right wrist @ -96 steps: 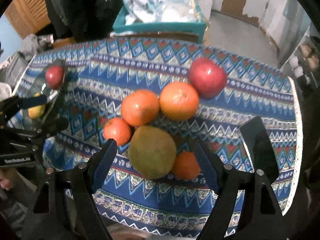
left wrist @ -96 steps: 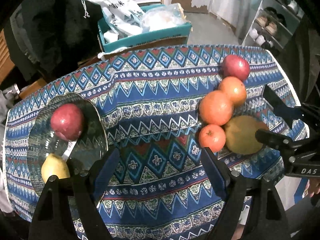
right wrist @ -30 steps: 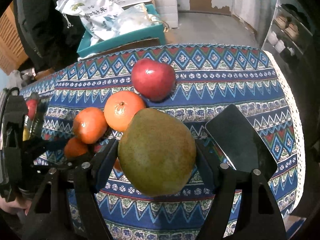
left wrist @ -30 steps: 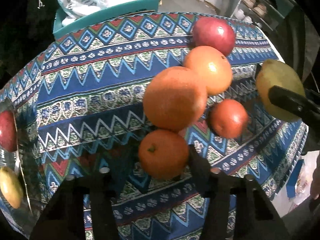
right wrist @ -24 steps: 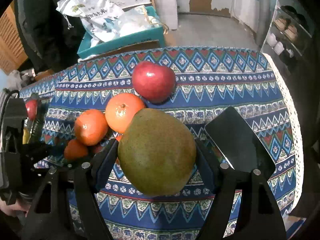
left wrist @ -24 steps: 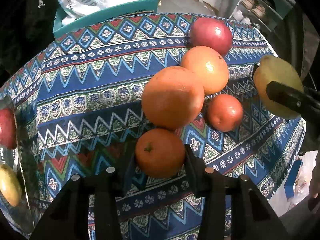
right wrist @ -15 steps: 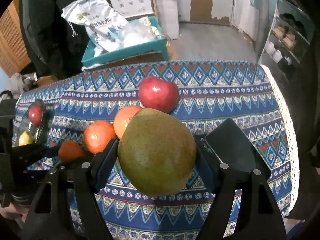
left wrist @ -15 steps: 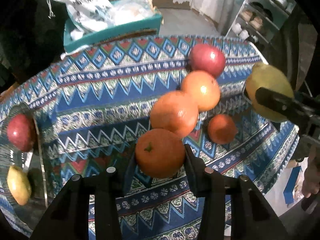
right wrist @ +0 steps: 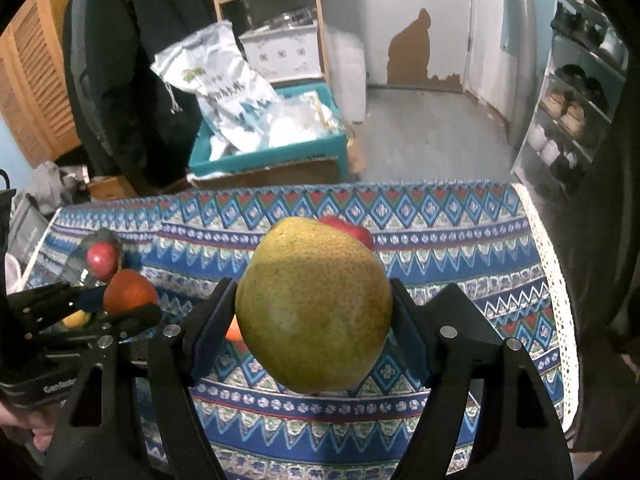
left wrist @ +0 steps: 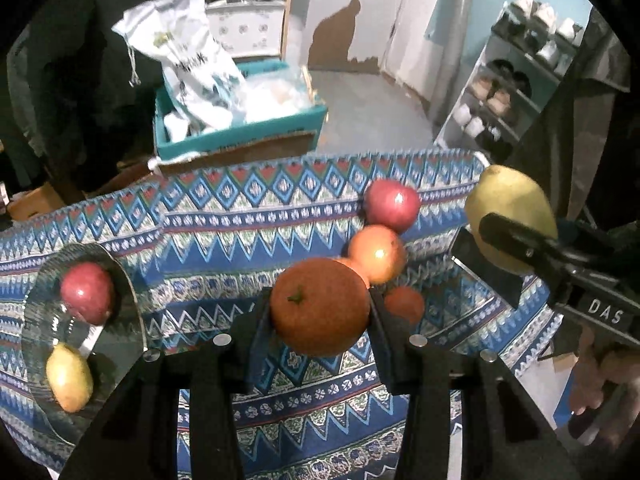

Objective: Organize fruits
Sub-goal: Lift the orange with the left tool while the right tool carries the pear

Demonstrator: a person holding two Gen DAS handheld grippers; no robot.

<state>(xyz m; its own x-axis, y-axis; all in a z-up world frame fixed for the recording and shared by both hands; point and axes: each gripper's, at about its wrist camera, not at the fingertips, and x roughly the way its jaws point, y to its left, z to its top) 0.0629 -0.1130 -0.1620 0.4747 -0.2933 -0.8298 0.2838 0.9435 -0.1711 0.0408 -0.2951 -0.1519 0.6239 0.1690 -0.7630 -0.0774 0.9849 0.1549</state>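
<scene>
While both grippers hang above the table, each one carries a fruit clear of the cloth (left wrist: 224, 240). Seen from the left wrist, the left gripper (left wrist: 320, 312) is clamped on an orange (left wrist: 319, 306), its two pads pressed against the fruit's sides, stem end turned toward the camera. Off to the right in that view, the right gripper (left wrist: 508, 232) holds a pear (left wrist: 506, 196), with one black finger crossing the front of it. From the right wrist the pear (right wrist: 314, 304) fills the gap between the pads, yellow-green and speckled, gripped at its widest part.

Down on the patterned cloth a red apple (left wrist: 392, 205) lies at the far end of a row, with a second orange (left wrist: 376, 252) just beside it and a smaller orange fruit (left wrist: 405, 303) nearer the camera. Another orange fruit peeks out between these, mostly hidden behind the held orange.

At the left edge of the table sits a glass plate (left wrist: 36, 300) holding a second red apple (left wrist: 86, 291) and a small yellow pear (left wrist: 69, 376), lying apart.

Beyond the table stands a teal box (left wrist: 240, 132) stuffed with white bags.
</scene>
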